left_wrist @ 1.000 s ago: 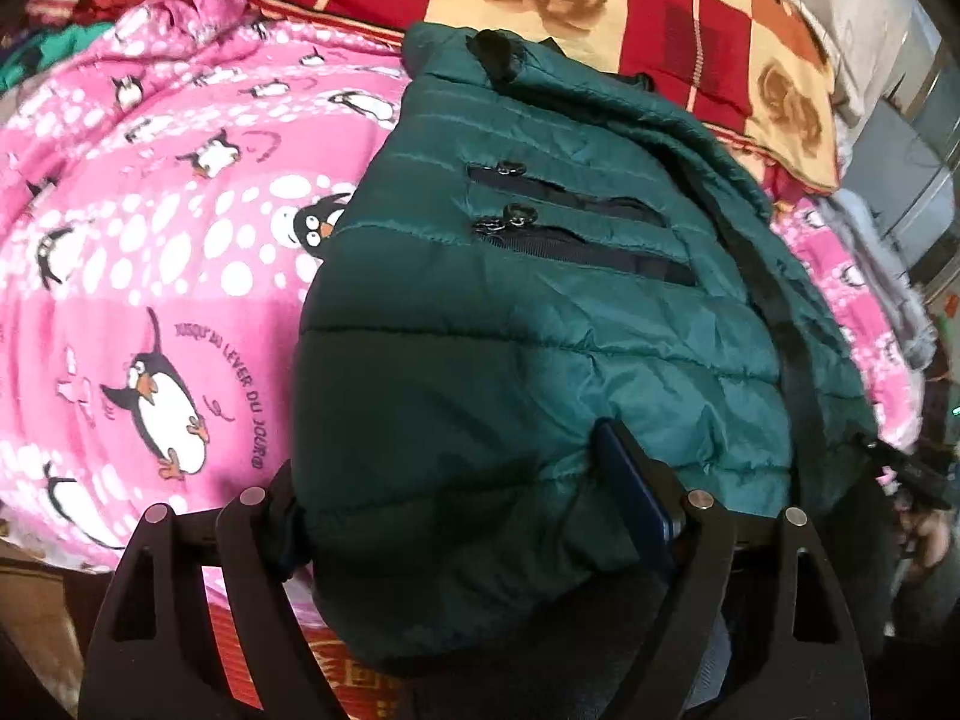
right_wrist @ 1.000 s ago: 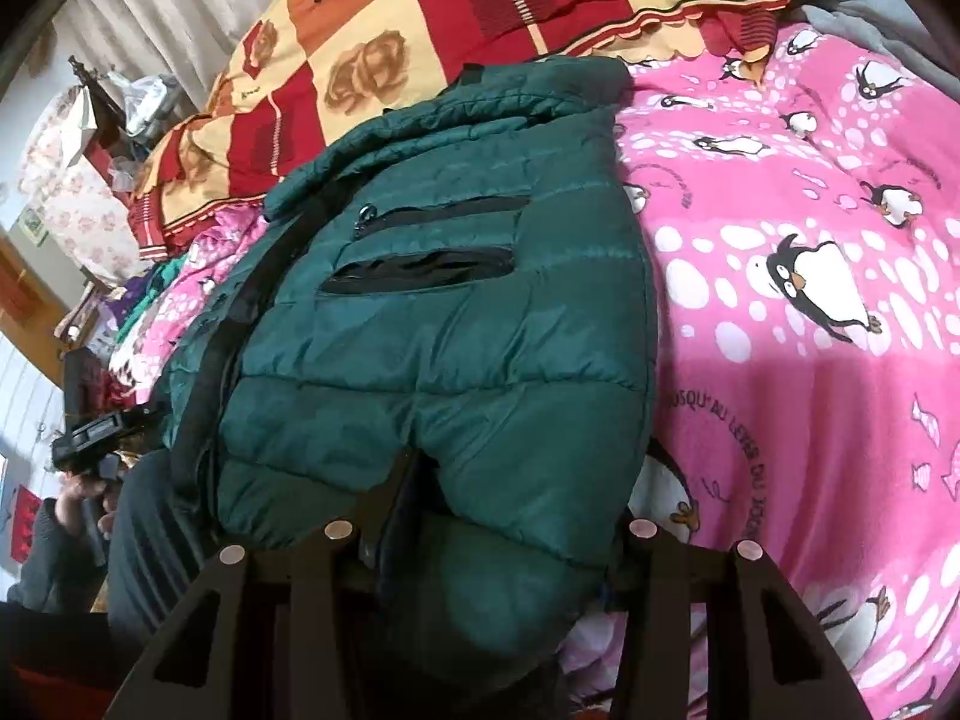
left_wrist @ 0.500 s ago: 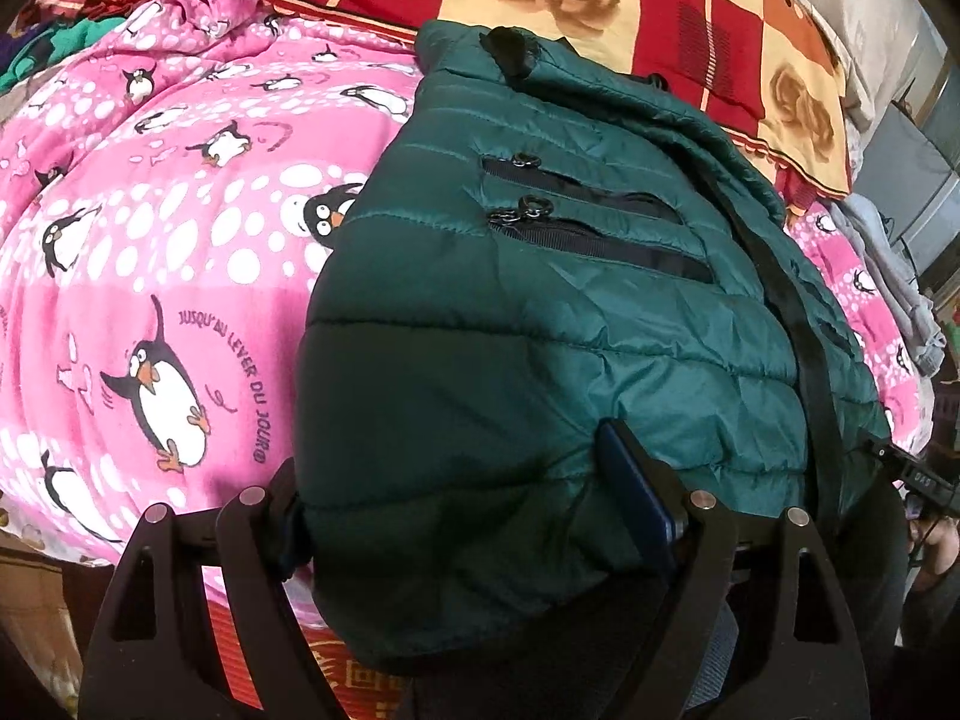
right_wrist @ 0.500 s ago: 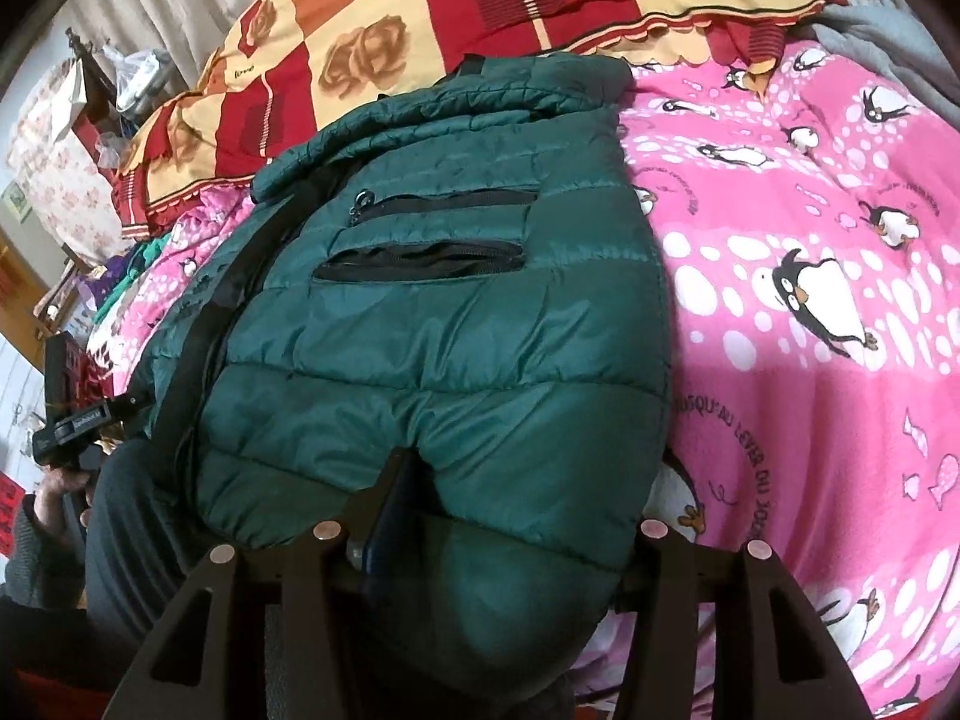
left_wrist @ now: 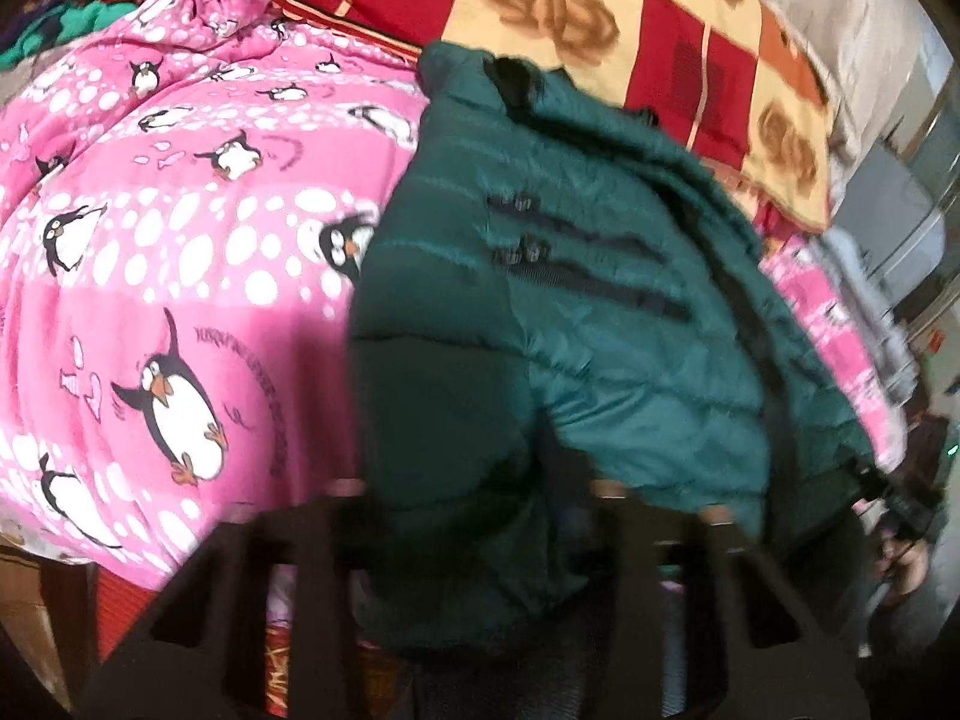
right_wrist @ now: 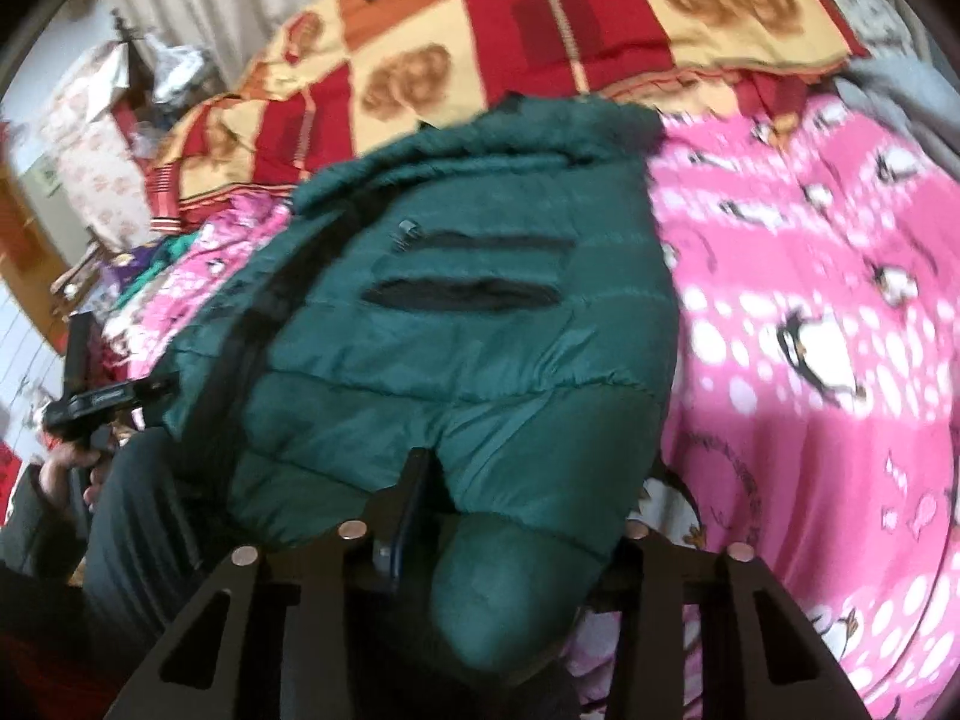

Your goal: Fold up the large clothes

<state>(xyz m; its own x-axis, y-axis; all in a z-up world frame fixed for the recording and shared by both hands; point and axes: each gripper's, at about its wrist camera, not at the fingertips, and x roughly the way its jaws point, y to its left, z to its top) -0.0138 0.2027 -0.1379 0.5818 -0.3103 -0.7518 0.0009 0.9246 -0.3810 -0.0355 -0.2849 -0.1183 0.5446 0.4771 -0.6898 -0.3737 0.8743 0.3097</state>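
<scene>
Both grippers – left gripper (left_wrist: 480,498), right gripper (right_wrist: 522,516) – clamped on green puffer jacket (right_wrist: 468,324) hem; its length runs straight ahead – collar farthest.

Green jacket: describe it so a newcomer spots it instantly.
On the pink penguin-print duvet, below the red-and-yellow rose blanket, lies the dark green quilted jacket. It is the only plain garment there, with two black zipped pockets across its front.

- The left gripper (left_wrist: 474,498) is showing black, triangular finger frames with cut-out slots and round metal screws.
- The right gripper (right_wrist: 522,516) is looking alike, a blue pad lining one finger (right_wrist: 408,516).
- Beside it, a hand (right_wrist: 72,468) is showing bare skin under a dark sleeve (right_wrist: 30,516).
</scene>
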